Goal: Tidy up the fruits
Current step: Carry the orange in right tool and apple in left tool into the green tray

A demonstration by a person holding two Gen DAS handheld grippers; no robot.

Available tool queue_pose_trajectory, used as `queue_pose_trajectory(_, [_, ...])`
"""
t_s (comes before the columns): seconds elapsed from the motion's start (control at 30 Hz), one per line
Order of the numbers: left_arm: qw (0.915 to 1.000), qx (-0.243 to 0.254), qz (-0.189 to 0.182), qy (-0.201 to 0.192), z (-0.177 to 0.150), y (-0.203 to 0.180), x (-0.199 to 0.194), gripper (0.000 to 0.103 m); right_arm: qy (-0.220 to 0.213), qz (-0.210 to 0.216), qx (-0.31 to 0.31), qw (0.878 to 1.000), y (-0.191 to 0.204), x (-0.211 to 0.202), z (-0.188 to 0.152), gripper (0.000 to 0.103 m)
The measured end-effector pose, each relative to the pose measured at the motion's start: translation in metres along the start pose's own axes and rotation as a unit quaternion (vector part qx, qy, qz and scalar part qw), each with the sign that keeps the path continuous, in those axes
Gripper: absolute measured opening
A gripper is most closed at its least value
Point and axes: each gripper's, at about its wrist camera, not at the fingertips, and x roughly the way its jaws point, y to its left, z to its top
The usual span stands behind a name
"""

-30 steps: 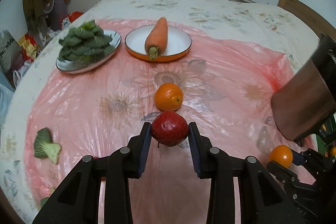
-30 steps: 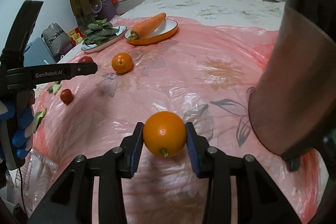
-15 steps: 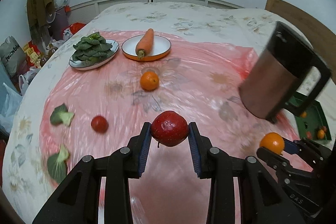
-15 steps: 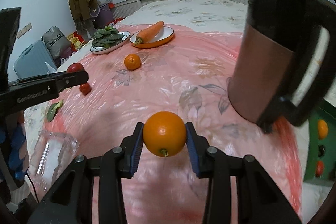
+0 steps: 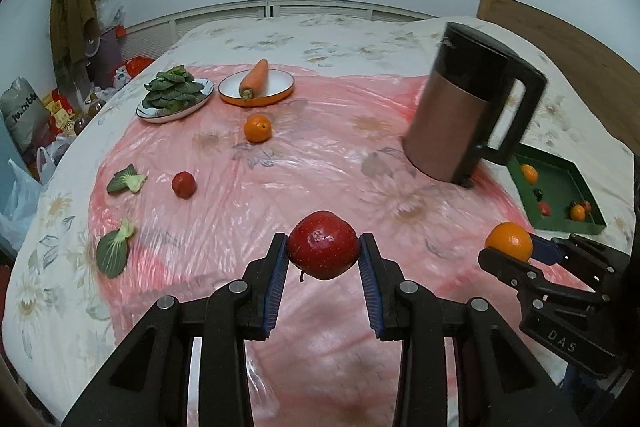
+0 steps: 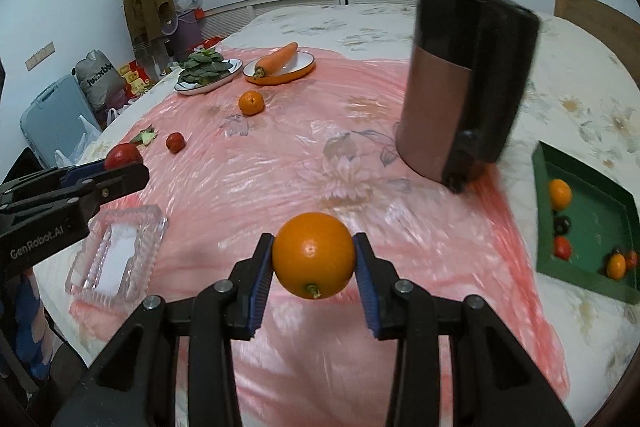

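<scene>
My left gripper (image 5: 323,257) is shut on a red apple (image 5: 322,250) and holds it above the pink sheet. My right gripper (image 6: 314,255) is shut on an orange (image 6: 314,255), also held in the air; it shows at the right of the left wrist view (image 5: 509,241). A second orange (image 5: 258,128) and a small tomato (image 5: 183,184) lie on the sheet. A green tray (image 6: 540,211) with several small fruits sits at the right, also in the left wrist view (image 5: 568,223).
A copper and black kettle (image 5: 464,111) stands beside the tray. A plate of greens (image 5: 173,97) and an orange-rimmed plate (image 5: 280,91) with a carrot (image 5: 256,79) sit far back. Loose leaves (image 5: 114,253) lie left. A glass dish (image 6: 116,251) sits near left.
Both grippers have risen and pulled back with their fruit. The kettle, green tray and glass dish have come into fuller view.
</scene>
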Motion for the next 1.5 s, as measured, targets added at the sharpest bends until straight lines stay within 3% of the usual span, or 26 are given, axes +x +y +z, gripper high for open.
queue_pose_trajectory(0.6, [0.9990,0.042,-0.002,-0.015,-0.024,-0.044,-0.038,0.031,-0.009,-0.020,0.023,1.000,-0.027,-0.043,-0.043,0.049])
queue_pose_trajectory(1.03, [0.9952,0.097,-0.006,-0.011,-0.018,-0.110,-0.026,0.031,-0.021,-0.045,0.069,0.996,-0.093,-0.056,-0.062,0.050])
queue_pose_trajectory(1.5, [0.9875,0.154,-0.032,-0.012,0.000,-0.190,-0.006,0.031,-0.056,-0.081,0.107,0.989,-0.172,-0.072,-0.057,0.050])
